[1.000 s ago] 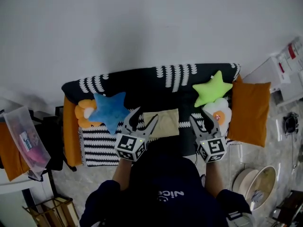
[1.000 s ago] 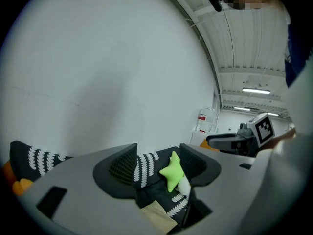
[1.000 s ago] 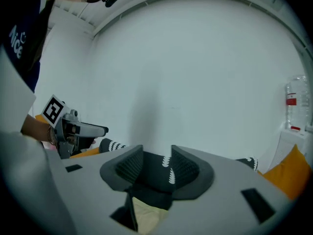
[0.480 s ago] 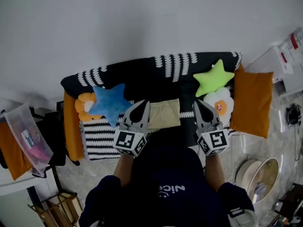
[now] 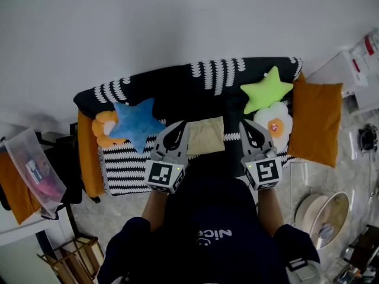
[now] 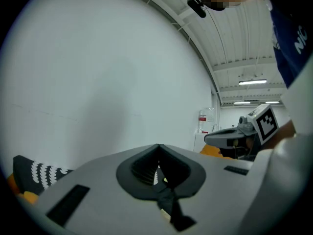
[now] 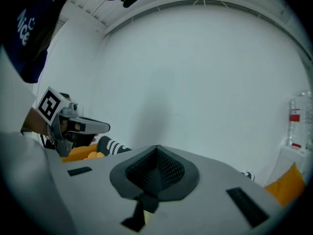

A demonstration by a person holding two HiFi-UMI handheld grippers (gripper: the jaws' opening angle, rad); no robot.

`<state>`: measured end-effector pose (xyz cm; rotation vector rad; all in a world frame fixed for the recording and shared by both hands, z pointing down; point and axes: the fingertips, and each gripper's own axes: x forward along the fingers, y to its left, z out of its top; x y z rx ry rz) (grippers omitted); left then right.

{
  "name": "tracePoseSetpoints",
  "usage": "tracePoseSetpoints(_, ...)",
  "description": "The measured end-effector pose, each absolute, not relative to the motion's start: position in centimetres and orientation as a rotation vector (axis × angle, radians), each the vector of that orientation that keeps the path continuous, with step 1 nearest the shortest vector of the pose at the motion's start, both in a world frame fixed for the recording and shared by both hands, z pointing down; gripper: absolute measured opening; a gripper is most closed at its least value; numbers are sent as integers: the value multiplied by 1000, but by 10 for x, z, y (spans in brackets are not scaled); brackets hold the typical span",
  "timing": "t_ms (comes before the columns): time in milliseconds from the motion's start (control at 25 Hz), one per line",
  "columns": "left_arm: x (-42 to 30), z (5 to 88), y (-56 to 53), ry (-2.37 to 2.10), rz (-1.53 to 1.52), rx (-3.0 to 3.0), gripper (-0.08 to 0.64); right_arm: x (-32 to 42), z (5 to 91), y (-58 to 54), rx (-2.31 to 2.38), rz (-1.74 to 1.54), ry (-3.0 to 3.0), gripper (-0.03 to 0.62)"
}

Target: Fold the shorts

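While neither claw has any cloth in it, the fold itself looks to be between grips rather than under way. The beige shorts (image 5: 205,136) lie flat as a compact rectangle on the seat of the black-and-white sofa (image 5: 148,90). The left claw (image 5: 179,127) is just off the shorts' left edge and the right claw (image 5: 248,126) off their right edge. Each is pressed together on nothing, and their own views show them pointing almost level at the wall. A blue star pillow (image 5: 136,123) sits further left of the shorts, a green one (image 5: 266,90) further right. How many folds the shorts already carry I cannot tell. Next, both claws probably need to spread, tip down and pinch matching corners.
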<state>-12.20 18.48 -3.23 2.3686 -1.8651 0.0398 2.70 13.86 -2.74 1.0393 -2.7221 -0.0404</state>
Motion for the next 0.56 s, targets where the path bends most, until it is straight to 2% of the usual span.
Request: tracePoseSetpoints(560,-145,-11,193,-1947,99,2275,3,23,-13,135,994,-109,-2684,8)
